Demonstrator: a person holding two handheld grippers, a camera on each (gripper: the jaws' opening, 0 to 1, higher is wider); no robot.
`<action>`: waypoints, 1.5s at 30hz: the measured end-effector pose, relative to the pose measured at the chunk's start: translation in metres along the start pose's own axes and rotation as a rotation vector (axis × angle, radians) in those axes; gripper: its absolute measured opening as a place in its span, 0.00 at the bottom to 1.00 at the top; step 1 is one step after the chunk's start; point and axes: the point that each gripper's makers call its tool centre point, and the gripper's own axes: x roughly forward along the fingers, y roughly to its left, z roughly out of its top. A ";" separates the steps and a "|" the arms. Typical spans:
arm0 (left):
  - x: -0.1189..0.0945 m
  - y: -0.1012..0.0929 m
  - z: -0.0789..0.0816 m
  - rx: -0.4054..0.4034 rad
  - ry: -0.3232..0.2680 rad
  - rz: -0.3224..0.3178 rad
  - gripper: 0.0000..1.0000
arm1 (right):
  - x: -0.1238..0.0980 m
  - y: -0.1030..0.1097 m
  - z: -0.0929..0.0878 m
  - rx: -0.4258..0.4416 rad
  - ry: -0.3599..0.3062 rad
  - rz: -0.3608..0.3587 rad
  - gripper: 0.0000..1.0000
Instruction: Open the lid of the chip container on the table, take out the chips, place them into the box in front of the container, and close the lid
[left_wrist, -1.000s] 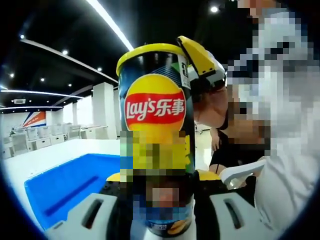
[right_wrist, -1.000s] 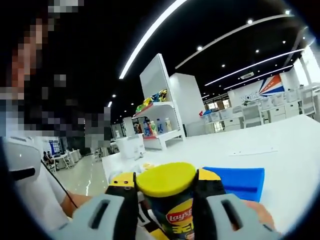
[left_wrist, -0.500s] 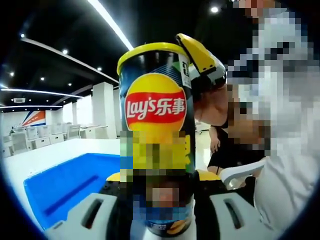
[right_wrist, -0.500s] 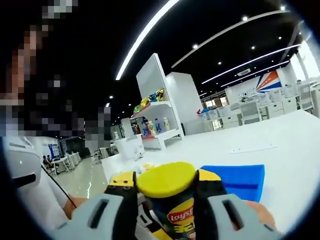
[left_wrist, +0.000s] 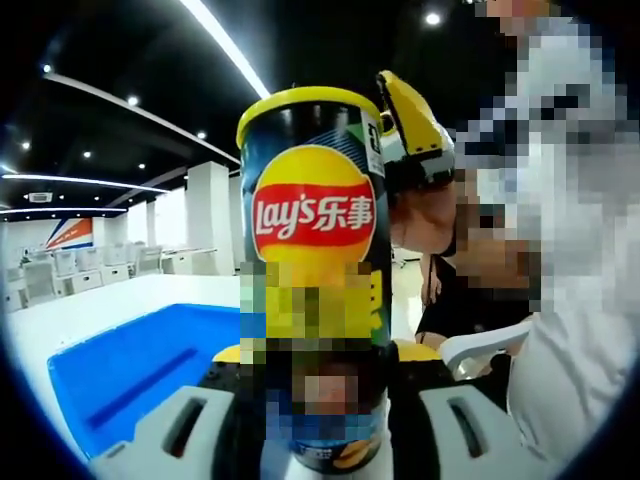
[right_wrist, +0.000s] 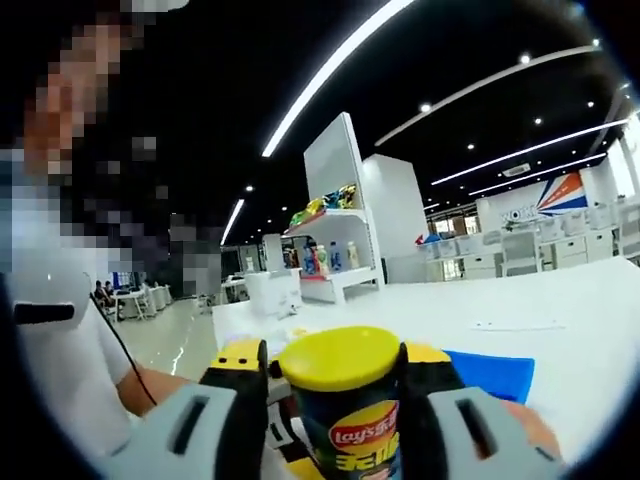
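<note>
While the left gripper (left_wrist: 315, 400) pinches the lower body of the Lay's chip can (left_wrist: 312, 230), the right gripper (right_wrist: 335, 400) closes on its yellow lid (right_wrist: 340, 357), seemingly touching the rim at both sides. The can stands upright between the two claws, lifted clear of the white table (left_wrist: 90, 310). A light, thin-walled tube, it would likely dent under hard squeezing; the lid's edge is the place to grip. Beyond, at eight o'clock in the left gripper view, lies the blue box (left_wrist: 130, 370).
</note>
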 end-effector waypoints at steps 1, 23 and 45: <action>0.000 0.000 0.000 0.001 0.001 0.000 0.48 | 0.001 0.001 -0.001 -0.019 0.000 0.002 0.51; 0.000 -0.001 0.000 -0.002 -0.002 -0.005 0.48 | 0.006 -0.003 -0.004 -0.216 0.025 -0.008 0.44; 0.001 -0.003 -0.005 0.053 0.044 0.002 0.49 | 0.004 -0.008 -0.003 -0.048 0.036 -0.062 0.34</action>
